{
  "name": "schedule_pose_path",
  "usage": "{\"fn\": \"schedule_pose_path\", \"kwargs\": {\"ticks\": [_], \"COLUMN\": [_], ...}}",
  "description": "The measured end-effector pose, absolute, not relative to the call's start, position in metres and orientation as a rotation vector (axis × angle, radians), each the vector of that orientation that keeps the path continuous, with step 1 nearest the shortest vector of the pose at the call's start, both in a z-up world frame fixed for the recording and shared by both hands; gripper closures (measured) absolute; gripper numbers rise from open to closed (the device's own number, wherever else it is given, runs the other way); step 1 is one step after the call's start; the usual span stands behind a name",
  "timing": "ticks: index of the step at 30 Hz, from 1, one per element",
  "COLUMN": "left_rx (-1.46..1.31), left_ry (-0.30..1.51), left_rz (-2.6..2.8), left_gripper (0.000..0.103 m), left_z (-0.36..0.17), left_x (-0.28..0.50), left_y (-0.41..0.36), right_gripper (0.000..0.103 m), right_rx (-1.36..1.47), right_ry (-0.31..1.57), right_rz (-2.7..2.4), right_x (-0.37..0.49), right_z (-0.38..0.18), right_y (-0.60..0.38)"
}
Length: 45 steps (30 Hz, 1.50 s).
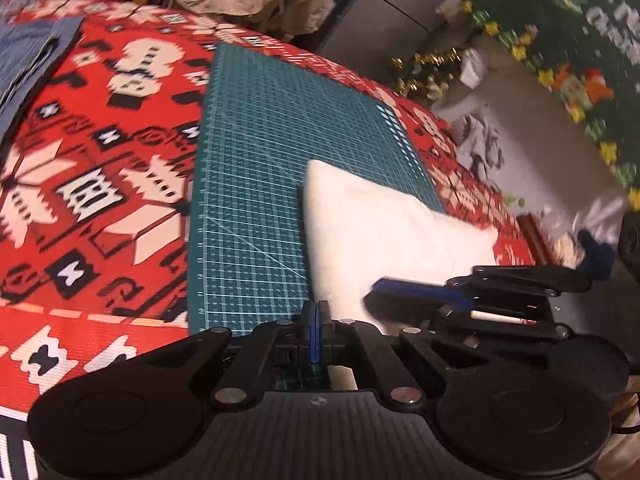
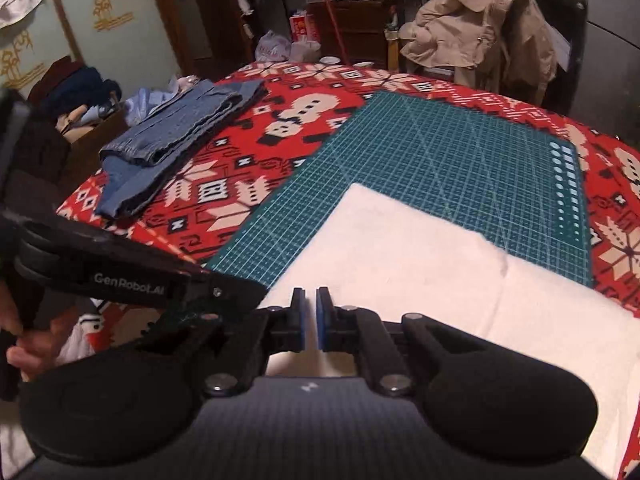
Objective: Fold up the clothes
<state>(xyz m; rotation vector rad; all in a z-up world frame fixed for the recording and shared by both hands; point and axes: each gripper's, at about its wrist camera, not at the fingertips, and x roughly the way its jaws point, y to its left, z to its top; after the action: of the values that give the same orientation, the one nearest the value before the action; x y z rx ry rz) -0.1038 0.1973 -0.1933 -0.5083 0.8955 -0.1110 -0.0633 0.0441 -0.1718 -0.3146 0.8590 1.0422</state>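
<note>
The right claw (image 2: 310, 312) hovers low over the near edge of a white cloth (image 2: 420, 272), its blue pads a narrow slit apart with nothing between them; the left claw (image 1: 315, 322) sits just beside the cloth's left edge, pads pressed together and empty. The white cloth lies flat and smooth on the green cutting mat (image 2: 440, 148), already looking like a neat rectangle, though the glare on it hides any layers, so whether it is half folded or fully folded I cannot tell. Beyond, on the red patterned tablecloth (image 2: 248, 184) of the table, a pair of blue jeans (image 2: 176, 136) lies folded to the far left, apparently done. Farther still, a beige jacket (image 2: 480, 16) hangs over a chair, possibly waiting its turn.
</note>
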Motion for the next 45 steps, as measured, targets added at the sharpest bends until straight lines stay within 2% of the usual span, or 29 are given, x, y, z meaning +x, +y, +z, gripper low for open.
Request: {"fn": "schedule_pose_path", "kwargs": {"ticks": [6, 15, 29, 40, 41, 45], "left_rx": [-0.515, -0.588, -0.498, -0.441, -0.429, -0.375], "left_ry": [0.892, 0.864, 0.837, 0.753, 0.750, 0.738], "left_rz": [-0.116, -0.076, -0.058, -0.041, -0.046, -0.058], "left_gripper": [0.103, 0.103, 0.103, 0.099, 0.097, 0.072], "left_z": [-0.189, -0.207, -0.196, -0.142, -0.138, -0.129], "left_x": [-0.099, -0.037, 0.000, -0.037, -0.043, -0.065], "left_y": [0.202, 0.229, 0.221, 0.213, 0.209, 0.188], "right_gripper": [0.096, 0.096, 0.096, 0.090, 0.089, 0.074], "right_rx": [-0.303, -0.218, -0.116, -0.022, -0.026, -0.027], "right_ry": [0.876, 0.857, 0.889, 0.805, 0.806, 0.817], "right_rz": [1.084, 0.935, 0.895, 0.727, 0.695, 0.590], "right_x": [-0.060, -0.002, 0.028, 0.018, 0.015, -0.003], "right_z": [-0.167, -0.175, -0.182, -0.124, -0.121, -0.115], "right_y": [0.047, 0.073, 0.077, -0.033, -0.048, -0.107]}}
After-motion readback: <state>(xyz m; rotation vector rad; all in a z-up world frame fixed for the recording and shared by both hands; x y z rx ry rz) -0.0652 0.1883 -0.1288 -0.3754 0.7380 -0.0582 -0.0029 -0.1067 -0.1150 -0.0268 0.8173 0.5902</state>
